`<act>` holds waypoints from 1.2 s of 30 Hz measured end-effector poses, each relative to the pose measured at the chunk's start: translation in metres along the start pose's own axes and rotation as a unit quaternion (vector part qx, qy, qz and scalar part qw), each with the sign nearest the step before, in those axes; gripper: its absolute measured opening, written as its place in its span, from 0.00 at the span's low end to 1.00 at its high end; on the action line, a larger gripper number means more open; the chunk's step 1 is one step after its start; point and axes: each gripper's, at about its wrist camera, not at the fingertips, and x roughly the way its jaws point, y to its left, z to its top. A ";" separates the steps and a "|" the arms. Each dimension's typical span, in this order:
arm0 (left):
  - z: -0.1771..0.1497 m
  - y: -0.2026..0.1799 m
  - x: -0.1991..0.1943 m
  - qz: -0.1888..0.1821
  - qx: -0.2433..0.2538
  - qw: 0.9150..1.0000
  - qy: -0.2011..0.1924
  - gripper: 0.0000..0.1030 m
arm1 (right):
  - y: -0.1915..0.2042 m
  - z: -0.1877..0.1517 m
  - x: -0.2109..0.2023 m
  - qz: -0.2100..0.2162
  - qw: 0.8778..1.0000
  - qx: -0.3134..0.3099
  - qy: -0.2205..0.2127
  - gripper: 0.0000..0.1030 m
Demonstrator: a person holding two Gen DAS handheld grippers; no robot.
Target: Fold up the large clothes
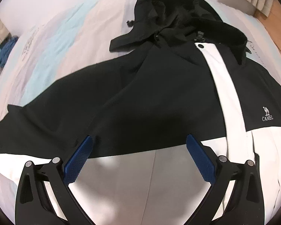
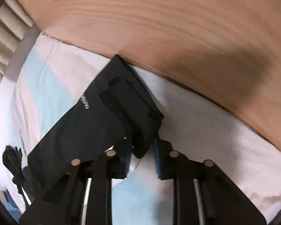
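L wrist: black-and-white hooded shell jacket (image 1: 140, 93) spread flat on pale blue/white bed sheet (image 1: 52, 43); left gripper (image 1: 139, 144) jaws wide, empty, over jacket's chest.
R wrist: right gripper (image 2: 142, 150) nearly closed, pinching black sleeve cuff (image 2: 140, 131) nr bed edge.

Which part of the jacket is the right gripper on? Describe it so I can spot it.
On the bed, near the wooden floor, the jacket's black sleeve stretches out. The right gripper pinches its cuff, the end with a strap tab.
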 end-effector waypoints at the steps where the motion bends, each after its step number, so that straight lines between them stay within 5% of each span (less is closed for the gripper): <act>1: 0.000 -0.001 -0.003 0.002 0.005 1.000 -0.002 0.94 | 0.006 -0.002 -0.006 0.000 1.000 -0.007 -0.003 0.16; 13: 0.001 0.029 -0.041 -0.015 -0.022 1.000 -0.014 0.94 | 0.146 -0.058 -0.077 0.020 0.985 -0.170 -0.013 0.09; 20: -0.008 0.067 -0.064 -0.018 -0.020 0.999 -0.025 0.94 | 0.262 -0.148 -0.111 0.052 0.959 -0.277 -0.003 0.07; 36: -0.028 0.194 -0.118 -0.011 -0.004 0.998 -0.055 0.94 | 0.533 -0.394 -0.146 0.164 0.908 -0.381 0.064 0.05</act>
